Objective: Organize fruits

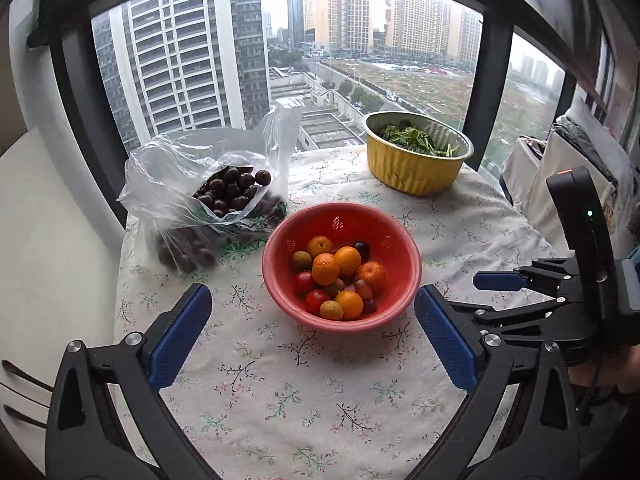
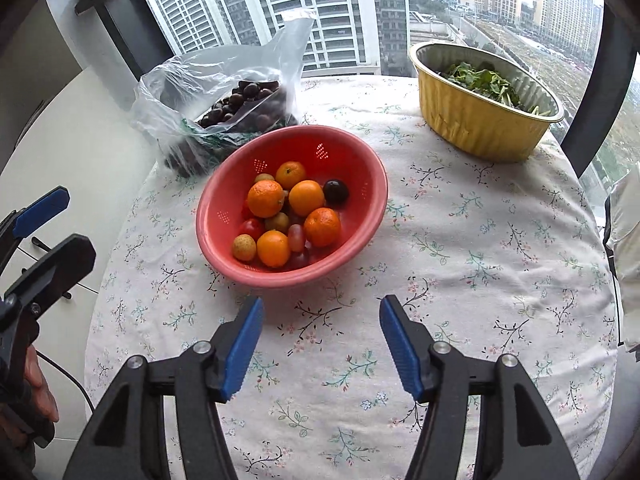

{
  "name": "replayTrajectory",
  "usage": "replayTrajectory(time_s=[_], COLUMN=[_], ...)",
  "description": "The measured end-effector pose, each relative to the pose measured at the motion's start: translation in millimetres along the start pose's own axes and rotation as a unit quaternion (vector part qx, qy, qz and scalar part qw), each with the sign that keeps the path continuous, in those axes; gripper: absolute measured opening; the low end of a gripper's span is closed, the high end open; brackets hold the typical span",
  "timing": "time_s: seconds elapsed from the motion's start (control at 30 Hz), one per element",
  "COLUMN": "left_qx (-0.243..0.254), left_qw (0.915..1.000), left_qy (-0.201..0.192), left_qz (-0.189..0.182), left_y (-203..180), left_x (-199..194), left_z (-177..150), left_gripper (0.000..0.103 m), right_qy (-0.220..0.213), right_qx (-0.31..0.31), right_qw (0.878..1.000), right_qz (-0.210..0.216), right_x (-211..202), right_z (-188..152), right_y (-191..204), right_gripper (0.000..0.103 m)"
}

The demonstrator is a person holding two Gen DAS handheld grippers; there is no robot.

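My left claw [image 1: 313,334] is spread wide, blue pads w/ nothing btwn them, hanging over the near part of the round table w/ white floral cloth [image 1: 280,400]. My right claw [image 2: 321,350] is parted about halfway, also empty, above the same cloth; in the left wrist view it sits at the right edge [image 1: 496,281], and in the right wrist view my left claw's blue tip pokes in at the left edge [image 2: 42,209]. My hand [image 2: 38,390] shows at the lower left of that view, around the handle.

Just past both claws, mid-table, sits the red perforated plastic bowl [image 1: 400,248] holding the fruits: several orange mandarins [image 1: 347,260], small red tomatoes [image 1: 304,282], pale brownish round fruits [image 1: 331,309] and one dark purple round fruit [image 1: 361,249]. All lie inside the bowl, piled touching each other.

Far left of the bowl, nearly touching its rim, is a clear crumpled plastic bag [image 1: 176,168], open at top, full of dark brown round chestnut-like things [image 1: 234,190]. Far right, well apart from the bowl, stands a gold ribbed foil tub [image 1: 412,168] w/ green leafy veg [image 1: 412,138] inside. Beyond the table edge is a big window [image 1: 280,40] w/ tower blocks outside.
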State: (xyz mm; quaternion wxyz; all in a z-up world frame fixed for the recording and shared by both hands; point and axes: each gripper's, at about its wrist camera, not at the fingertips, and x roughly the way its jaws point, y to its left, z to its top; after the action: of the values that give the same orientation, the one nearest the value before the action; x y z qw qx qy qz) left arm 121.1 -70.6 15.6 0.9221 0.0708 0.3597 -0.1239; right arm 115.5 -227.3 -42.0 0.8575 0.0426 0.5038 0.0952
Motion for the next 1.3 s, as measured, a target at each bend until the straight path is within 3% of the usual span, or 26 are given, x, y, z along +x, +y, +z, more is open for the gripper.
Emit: replayTrajectory(time_s=[0.1, 0.17, 0.3, 0.43, 0.53, 0.7, 0.83, 0.93, 1.0, 1.3], left_qx=[-0.005, -0.007, -0.027, -0.033, -0.013, -0.008, 0.009, 0.009, 0.007, -0.038], left_qw=[0.9954, 0.9923, 0.9897, 0.9842, 0.982, 0.982, 0.9854, 0.9876, 0.9916, 0.9943], left_qy=[-0.086, -0.11, -0.128, -0.155, -0.171, -0.178, -0.163, -0.15, -0.118, 0.02], left_qz=[0.042, 0.056, 0.058, 0.08, 0.079, 0.062, 0.049, 0.043, 0.052, 0.097], left_y=[-4, -5, -3, -5, -11, -14, -18, -20, -20, -1], left_x=[-56, -79, -109, -141, -166, -199, -222, -228, -219, -162], left_z=[7, 14, 28, 28, 25, 20, 18, 14, 12, -10], left_gripper=[0.103, 0.103, 0.103, 0.103, 0.103, 0.103, 0.103, 0.103, 0.103, 0.103], right_qy=[-0.052, -0.093, -0.173, -0.261, -0.305, -0.335, -0.369, -0.368, -0.358, -0.223], right_qx=[0.003, 0.008, 0.0, -0.014, -0.022, -0.027, -0.035, -0.044, -0.046, -0.012], right_qw=[0.998, 0.995, 0.983, 0.96, 0.946, 0.931, 0.915, 0.915, 0.918, 0.96], right_qz=[-0.016, -0.026, -0.057, -0.096, -0.111, -0.14, -0.159, -0.161, -0.163, -0.171], right_x=[-33, -58, -108, -160, -192, -234, -265, -271, -267, -221], right_z=[-5, -4, -2, -4, -8, -14, -29, -36, -38, -39], right_y=[5, 9, 24, 42, 51, 66, 79, 89, 93, 87], right_gripper=[0.068, 0.074, 0.085, 0.103, 0.103, 0.103, 0.103, 0.103, 0.103, 0.103])
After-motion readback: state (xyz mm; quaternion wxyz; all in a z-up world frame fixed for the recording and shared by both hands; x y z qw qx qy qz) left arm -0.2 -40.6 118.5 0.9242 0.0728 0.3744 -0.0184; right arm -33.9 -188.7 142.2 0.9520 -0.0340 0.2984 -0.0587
